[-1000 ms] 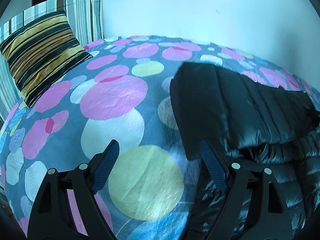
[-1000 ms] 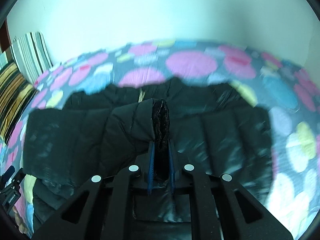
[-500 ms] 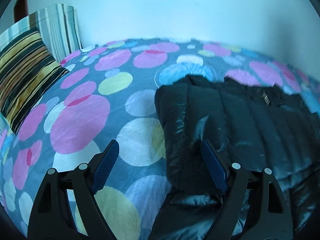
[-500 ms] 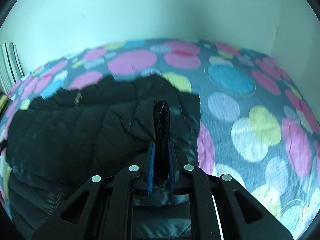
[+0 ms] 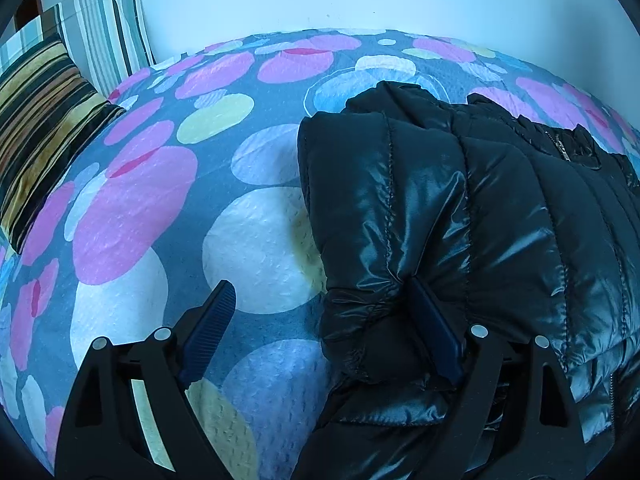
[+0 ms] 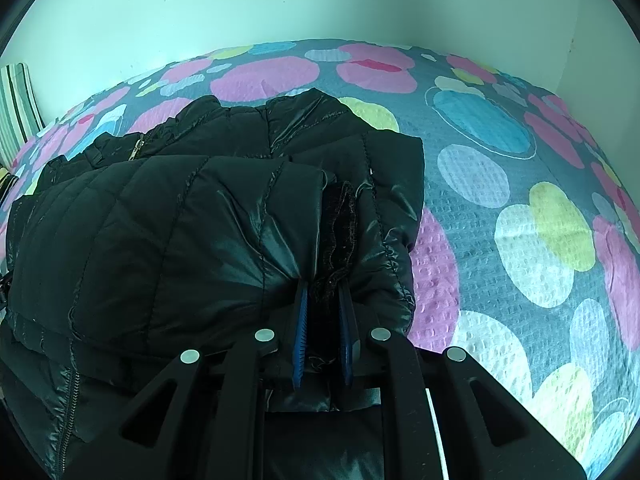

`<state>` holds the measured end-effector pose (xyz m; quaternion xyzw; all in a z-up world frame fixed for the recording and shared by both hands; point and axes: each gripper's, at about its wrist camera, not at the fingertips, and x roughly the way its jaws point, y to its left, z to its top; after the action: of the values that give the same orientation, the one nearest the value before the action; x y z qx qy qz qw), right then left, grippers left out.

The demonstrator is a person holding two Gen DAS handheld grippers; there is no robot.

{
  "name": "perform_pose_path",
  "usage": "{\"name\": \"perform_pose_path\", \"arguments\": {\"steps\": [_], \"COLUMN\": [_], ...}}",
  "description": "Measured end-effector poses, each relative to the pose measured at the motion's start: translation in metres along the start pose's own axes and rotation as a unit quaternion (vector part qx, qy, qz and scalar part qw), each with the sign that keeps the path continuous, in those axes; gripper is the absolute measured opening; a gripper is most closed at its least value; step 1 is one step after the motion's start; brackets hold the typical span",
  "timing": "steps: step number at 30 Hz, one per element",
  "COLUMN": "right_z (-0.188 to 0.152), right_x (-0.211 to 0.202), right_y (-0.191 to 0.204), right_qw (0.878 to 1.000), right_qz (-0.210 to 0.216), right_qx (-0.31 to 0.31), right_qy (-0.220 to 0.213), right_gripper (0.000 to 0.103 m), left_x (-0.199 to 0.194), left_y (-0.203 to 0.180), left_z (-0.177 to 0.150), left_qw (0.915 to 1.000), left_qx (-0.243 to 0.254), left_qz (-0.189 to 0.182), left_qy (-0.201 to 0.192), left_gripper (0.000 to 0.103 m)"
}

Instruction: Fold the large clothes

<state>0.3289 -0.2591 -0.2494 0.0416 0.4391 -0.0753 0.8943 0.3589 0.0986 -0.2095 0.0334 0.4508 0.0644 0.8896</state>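
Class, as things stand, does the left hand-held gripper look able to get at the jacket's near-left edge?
Probably yes. The left hand-held gripper is opening, and the black jacket's folded edge already lies between its fingers, one pad against the fabric. Only bare bedspread lies beside it.

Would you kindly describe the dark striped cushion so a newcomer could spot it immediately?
Start from the bedspread covered in coloured circles. At its left edge sits the dark striped cushion, leaning on a pale striped cushion. Only it has gold and black bands.
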Motion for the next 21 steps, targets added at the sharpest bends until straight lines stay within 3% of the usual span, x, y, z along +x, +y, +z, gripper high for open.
{"name": "perform_pose_path", "arguments": {"steps": [21], "right_z": [-0.0007], "right_x": [-0.0009], "right_y": [0.0017], "right_qw": [1.0], "right_qz": [-0.009], "right_qx": [-0.008], "right_qy": [-0.005], "right_gripper": [0.015], "left_x": [-0.0048], "left_y": [0.0013], "left_z": [0.002], "left_qw": [0.9999], "left_qx": [-0.006], "left_qz": [-0.003], "left_qy": [-0.009], "left_gripper": [0.088]}}
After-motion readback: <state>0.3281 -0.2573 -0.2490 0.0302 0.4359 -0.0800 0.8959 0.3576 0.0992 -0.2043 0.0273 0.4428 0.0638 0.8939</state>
